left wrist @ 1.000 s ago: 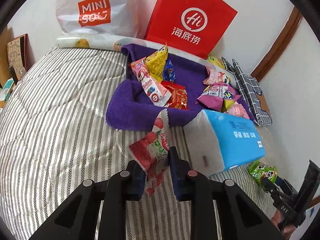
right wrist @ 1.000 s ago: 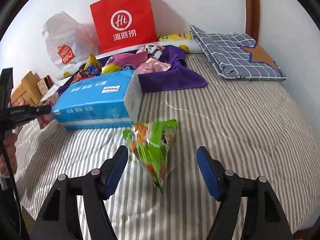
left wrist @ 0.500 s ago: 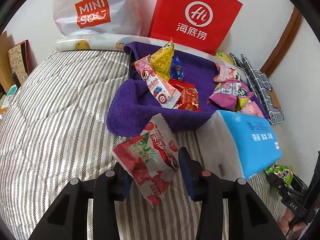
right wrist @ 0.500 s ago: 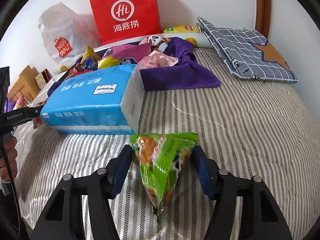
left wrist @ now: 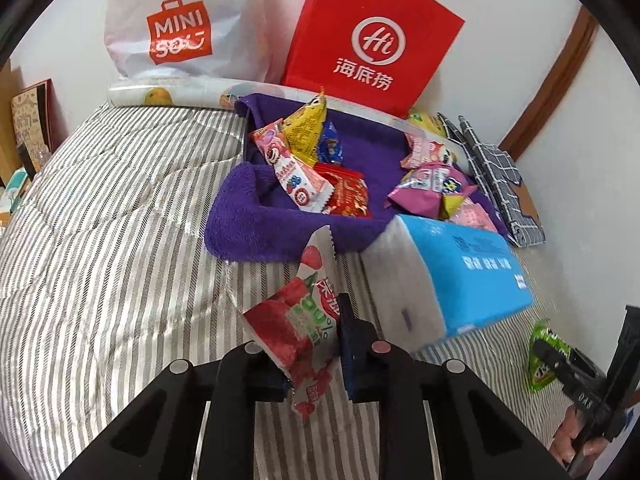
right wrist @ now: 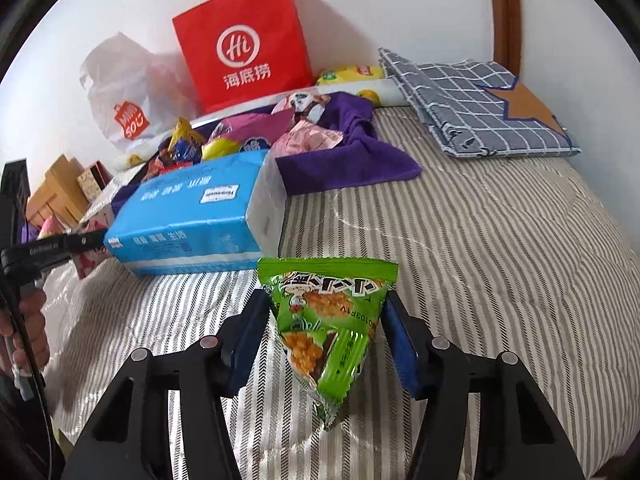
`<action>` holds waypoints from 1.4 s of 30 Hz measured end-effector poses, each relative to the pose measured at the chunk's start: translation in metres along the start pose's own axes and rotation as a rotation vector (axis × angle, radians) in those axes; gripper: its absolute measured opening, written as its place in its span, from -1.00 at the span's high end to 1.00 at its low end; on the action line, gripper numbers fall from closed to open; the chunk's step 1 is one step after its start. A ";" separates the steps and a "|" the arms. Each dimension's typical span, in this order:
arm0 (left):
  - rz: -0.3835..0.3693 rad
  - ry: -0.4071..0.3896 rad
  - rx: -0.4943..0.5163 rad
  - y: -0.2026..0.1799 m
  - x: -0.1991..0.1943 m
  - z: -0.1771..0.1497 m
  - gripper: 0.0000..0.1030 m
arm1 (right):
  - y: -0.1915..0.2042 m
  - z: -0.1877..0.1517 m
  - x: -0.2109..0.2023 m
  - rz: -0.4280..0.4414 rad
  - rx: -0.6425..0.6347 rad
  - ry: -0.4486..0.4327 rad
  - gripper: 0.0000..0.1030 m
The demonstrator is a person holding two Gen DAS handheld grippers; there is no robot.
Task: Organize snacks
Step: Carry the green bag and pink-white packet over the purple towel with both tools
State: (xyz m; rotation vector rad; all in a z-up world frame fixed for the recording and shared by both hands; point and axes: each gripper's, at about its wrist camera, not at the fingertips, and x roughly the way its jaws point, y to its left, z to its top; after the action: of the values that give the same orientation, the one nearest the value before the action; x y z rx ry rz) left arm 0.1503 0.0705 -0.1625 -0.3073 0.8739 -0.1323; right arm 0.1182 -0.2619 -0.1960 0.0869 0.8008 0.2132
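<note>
Both tilted grippers closed: left gripper pinches the strawberry packet; right gripper clasps the green packet.

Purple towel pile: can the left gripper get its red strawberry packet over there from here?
Probably yes: the left gripper, shut on the red strawberry packet, faces the purple towel across bare striped quilt.

- The left gripper is clamped on a red strawberry snack packet, held above the striped bedcover.
- A blue tissue pack lies just right of it.
- Behind, a purple towel carries a heap of snack packets.
- At the lower right edge, the right gripper seems to be holding a green packet, partly hidden.
</note>
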 end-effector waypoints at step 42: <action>-0.006 -0.113 0.091 -0.069 -0.110 0.011 0.66 | 0.059 0.066 -0.106 -0.046 -0.059 -0.197 -0.10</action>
State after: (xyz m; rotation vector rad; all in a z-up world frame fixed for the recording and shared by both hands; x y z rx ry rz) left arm 0.0897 0.0341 -0.0532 -0.2302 0.7525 -0.1583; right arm 0.0844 -0.2272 -0.0664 0.0330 0.5988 0.1821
